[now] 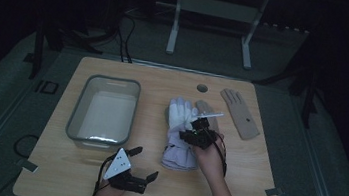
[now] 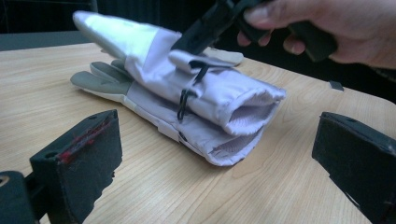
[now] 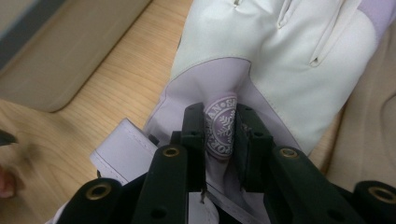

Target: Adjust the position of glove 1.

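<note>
Two white and lilac gloves [image 1: 180, 116] lie stacked in the middle of the wooden table [image 1: 243, 177], cuffs toward me. My right gripper [image 1: 193, 130] is down on the upper glove [image 3: 280, 60]. Its jaws [image 3: 219, 121] are shut on a pinched fold of lilac fabric bearing a round logo patch [image 3: 220, 130]. The left gripper view has the stacked gloves [image 2: 210, 93] side on, open cuffs facing it, and the hand with the right gripper [image 2: 205, 28] above them. My left gripper [image 1: 146, 162] rests near the front edge, open and holding nothing, its pads [image 2: 79, 154] wide apart.
A grey plastic bin [image 1: 75, 116] stands to the left of the gloves. A tan glove [image 1: 239, 113] lies flat at the back right, near a round hole [image 1: 202, 88] in the tabletop. Bare wood lies along the front and right of the table.
</note>
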Action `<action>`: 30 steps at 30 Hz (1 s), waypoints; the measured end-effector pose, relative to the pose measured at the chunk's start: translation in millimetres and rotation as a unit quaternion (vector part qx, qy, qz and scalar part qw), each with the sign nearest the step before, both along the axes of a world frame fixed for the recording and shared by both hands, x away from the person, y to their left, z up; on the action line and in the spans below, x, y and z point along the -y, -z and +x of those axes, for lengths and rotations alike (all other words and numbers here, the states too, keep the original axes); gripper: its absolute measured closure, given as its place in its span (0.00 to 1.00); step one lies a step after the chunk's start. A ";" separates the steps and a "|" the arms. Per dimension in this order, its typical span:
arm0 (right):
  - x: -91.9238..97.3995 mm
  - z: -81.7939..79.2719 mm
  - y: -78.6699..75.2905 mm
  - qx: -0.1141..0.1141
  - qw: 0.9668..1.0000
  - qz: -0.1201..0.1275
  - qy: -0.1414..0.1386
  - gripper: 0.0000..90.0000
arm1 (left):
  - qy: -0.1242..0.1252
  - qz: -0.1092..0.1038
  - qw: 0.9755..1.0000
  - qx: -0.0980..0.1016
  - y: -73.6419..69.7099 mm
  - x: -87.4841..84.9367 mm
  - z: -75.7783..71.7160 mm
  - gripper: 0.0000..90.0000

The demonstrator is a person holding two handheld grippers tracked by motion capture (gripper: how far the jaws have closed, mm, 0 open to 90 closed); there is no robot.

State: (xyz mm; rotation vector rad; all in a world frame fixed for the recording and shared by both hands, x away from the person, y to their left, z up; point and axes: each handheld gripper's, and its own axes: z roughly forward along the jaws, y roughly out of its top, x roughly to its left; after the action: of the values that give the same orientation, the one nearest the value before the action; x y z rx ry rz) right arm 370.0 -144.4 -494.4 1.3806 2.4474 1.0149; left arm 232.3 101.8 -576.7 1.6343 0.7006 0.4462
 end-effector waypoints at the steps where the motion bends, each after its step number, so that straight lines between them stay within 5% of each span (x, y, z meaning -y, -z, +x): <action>1: -0.1 0.8 2.8 -0.003 1.000 0.001 0.001 0.83 | 0.000 0.000 1.000 0.000 0.0 0.1 -0.1 0.02; 12: -5.6 4.7 18.4 -0.009 1.000 -0.011 -0.011 0.78 | -0.001 0.003 1.000 -0.001 -0.1 0.3 0.2 0.02; 17: -1.1 2.4 7.7 0.000 1.000 0.001 -0.019 0.72 | 0.000 0.001 1.000 -0.001 -0.1 0.1 0.4 0.02; 21: 4.9 -2.3 -6.0 0.030 0.999 0.001 -0.031 0.66 | 0.000 0.002 1.000 -0.001 -0.1 0.4 0.2 0.02; 30: 32.0 -7.3 -25.5 0.062 0.998 0.016 -0.022 0.26 | -0.004 0.011 1.000 0.003 -0.4 2.6 -0.7 0.02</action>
State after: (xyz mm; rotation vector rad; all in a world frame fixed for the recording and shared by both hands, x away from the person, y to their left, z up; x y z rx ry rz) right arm 362.7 -176.4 -468.8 1.2378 2.3921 1.1183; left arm 231.6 99.2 -576.3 1.6509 0.6992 0.4661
